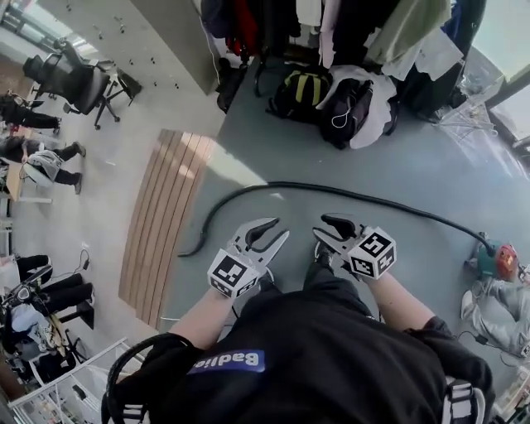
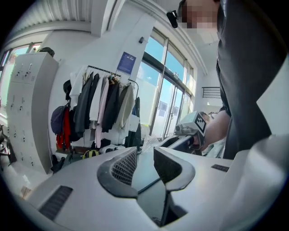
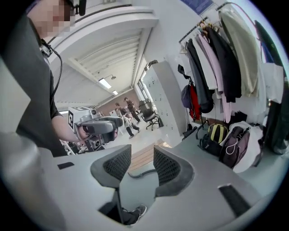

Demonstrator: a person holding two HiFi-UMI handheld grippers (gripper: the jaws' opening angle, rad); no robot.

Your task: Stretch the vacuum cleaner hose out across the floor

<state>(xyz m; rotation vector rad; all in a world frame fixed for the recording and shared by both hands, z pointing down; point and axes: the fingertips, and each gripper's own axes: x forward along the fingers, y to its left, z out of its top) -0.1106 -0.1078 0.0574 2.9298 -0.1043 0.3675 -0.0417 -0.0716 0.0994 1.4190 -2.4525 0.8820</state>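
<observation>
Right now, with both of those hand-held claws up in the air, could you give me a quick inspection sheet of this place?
Surface: grey floor, with a wooden slatted strip along its left side.
Job's things: black hose lies in a long arc on the floor and runs to the vacuum cleaner.
Clutter: backpacks and bags heaped under the hanging clothes.
Grippers: left gripper and right gripper are both open and empty, held above the floor, clear of the hose.
Cables: a black loop by the person's left arm; what it is cannot be told.
Surroundings: office chair; people at the left edge.
</observation>
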